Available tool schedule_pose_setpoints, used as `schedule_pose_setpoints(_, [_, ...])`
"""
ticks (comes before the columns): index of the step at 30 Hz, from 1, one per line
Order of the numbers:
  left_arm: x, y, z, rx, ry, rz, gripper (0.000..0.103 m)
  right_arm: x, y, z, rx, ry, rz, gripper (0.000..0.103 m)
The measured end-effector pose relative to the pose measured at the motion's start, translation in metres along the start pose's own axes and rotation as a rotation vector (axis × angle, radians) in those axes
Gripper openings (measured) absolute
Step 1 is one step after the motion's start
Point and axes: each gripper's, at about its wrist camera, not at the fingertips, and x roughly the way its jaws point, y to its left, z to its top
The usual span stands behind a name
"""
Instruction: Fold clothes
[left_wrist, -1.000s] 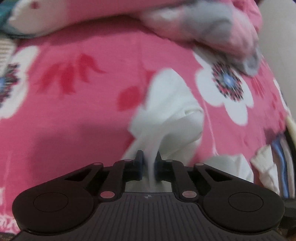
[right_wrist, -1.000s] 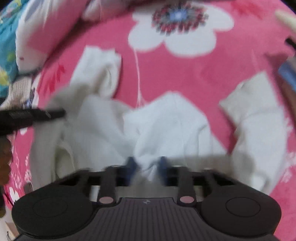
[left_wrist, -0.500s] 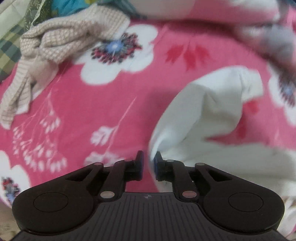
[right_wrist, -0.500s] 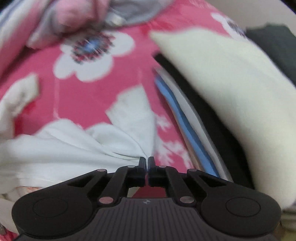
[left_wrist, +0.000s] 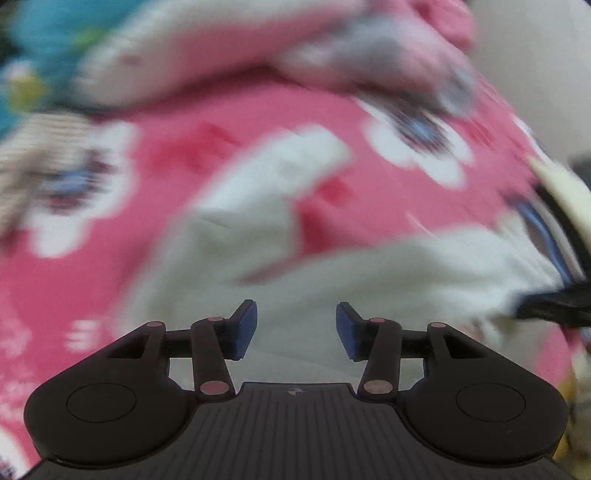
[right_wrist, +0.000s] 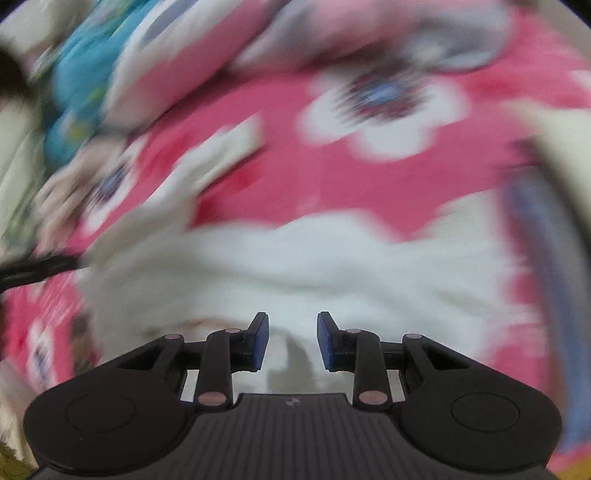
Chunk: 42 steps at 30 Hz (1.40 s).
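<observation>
Both tongs (left_wrist: 295, 326) (right_wrist: 291, 339) agape over white garment (right_wrist: 295, 258).

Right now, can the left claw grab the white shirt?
Probably yes. The left claw is open, and the white shirt lies spread right ahead of it on the pink flowery sheet, with nothing between. The picture is blurry, though.

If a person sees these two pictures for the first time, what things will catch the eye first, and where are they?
First comes the bright pink bedsheet with big white flowers, which fills both views. On it, just ahead of both grippers, lies a white garment, spread across the lower middle. The left gripper and right gripper both stand open at the bottom, holding nothing; everything is blurred.
</observation>
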Motion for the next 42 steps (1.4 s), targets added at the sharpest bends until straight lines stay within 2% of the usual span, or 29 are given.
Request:
schedule_pose_setpoints(2, [0.02,-0.012,-0.013,0.029,0.061,-0.031,0.047,0.028,0.014,-0.004,-0.007,0.03,0.07,0.029])
schedule_pose_setpoints(6, [0.033,-0.026,-0.055,0.143,0.205,-0.02,0.047,0.066,0.016,-0.04,0.044,0.269,0.21,0.023])
schedule_pose_setpoints(7, [0.029,-0.024,-0.061,0.144,0.215,-0.023,0.047,0.074,0.017,-0.05,0.056,0.326,0.244,0.023])
schedule_pose_setpoints(11, [0.012,-0.014,-0.068,0.106,0.219,-0.032,0.047,0.056,0.033,-0.097,0.047,0.46,0.329,0.023])
schedule_pose_setpoints(13, [0.01,-0.012,-0.061,0.096,0.203,-0.03,0.048,0.047,0.041,-0.104,-0.016,0.469,0.332,0.023])
schedule_pose_setpoints(17, [0.012,-0.031,-0.051,0.112,0.184,-0.117,0.058,0.036,0.044,-0.089,-0.104,0.407,0.251,0.025])
schedule_pose_setpoints(18, [0.015,-0.037,-0.051,0.125,0.187,-0.141,0.065,0.033,0.045,-0.086,-0.124,0.388,0.232,0.025])
schedule_pose_setpoints(19, [0.02,-0.045,-0.052,0.144,0.196,-0.158,0.073,0.025,0.04,-0.077,-0.119,0.331,0.233,0.026])
schedule_pose_setpoints(20, [0.026,-0.053,-0.054,0.163,0.206,-0.173,0.075,0.015,0.035,-0.067,-0.105,0.26,0.226,0.027])
schedule_pose_setpoints(22, [0.037,-0.061,-0.057,0.18,0.202,-0.141,0.075,0.008,0.027,-0.053,-0.087,0.165,0.159,0.029])
schedule_pose_setpoints(24, [0.047,-0.068,-0.06,0.181,0.191,-0.089,0.075,0.01,0.019,-0.045,-0.126,0.117,0.046,0.03])
schedule_pose_setpoints(26, [0.053,-0.074,-0.063,0.188,0.154,-0.045,0.071,0.019,0.02,-0.041,-0.188,0.097,-0.064,0.03])
schedule_pose_setpoints(27, [0.054,-0.076,-0.065,0.196,0.12,-0.028,0.067,0.025,0.02,-0.04,-0.202,0.102,-0.079,0.032])
schedule_pose_setpoints(28, [0.055,-0.077,-0.066,0.213,0.106,-0.022,0.056,0.03,0.02,-0.04,-0.215,0.108,-0.094,0.032])
schedule_pose_setpoints(29, [0.056,-0.079,-0.068,0.232,0.094,-0.016,0.051,0.041,0.023,-0.043,-0.225,0.124,-0.11,0.032])
schedule_pose_setpoints(30, [0.053,-0.077,-0.066,0.223,0.082,-0.026,0.046,0.045,0.022,-0.046,-0.243,0.135,-0.126,0.032])
schedule_pose_setpoints(31, [0.048,-0.075,-0.063,0.211,0.07,-0.037,0.035,0.047,0.023,-0.046,-0.27,0.135,-0.156,0.032])
schedule_pose_setpoints(32, [0.044,-0.073,-0.059,0.198,0.058,-0.048,0.031,0.043,0.021,-0.046,-0.282,0.114,-0.208,0.032])
schedule_pose_setpoints(34, [0.036,-0.07,-0.053,0.174,0.033,-0.071,0.022,0.028,0.005,-0.04,-0.223,0.073,-0.266,0.032])
schedule_pose_setpoints(36, [0.028,-0.066,-0.047,0.149,0.008,-0.093,0.021,0.006,-0.016,-0.033,-0.138,0.028,-0.291,0.032])
schedule_pose_setpoints(38, [0.019,-0.062,-0.041,0.125,-0.016,-0.116,0.021,-0.008,-0.024,-0.031,-0.114,0.003,-0.27,0.032])
schedule_pose_setpoints(42, [0.029,-0.059,-0.04,0.103,0.018,-0.116,0.022,-0.002,-0.013,-0.032,-0.147,0.037,-0.219,0.032])
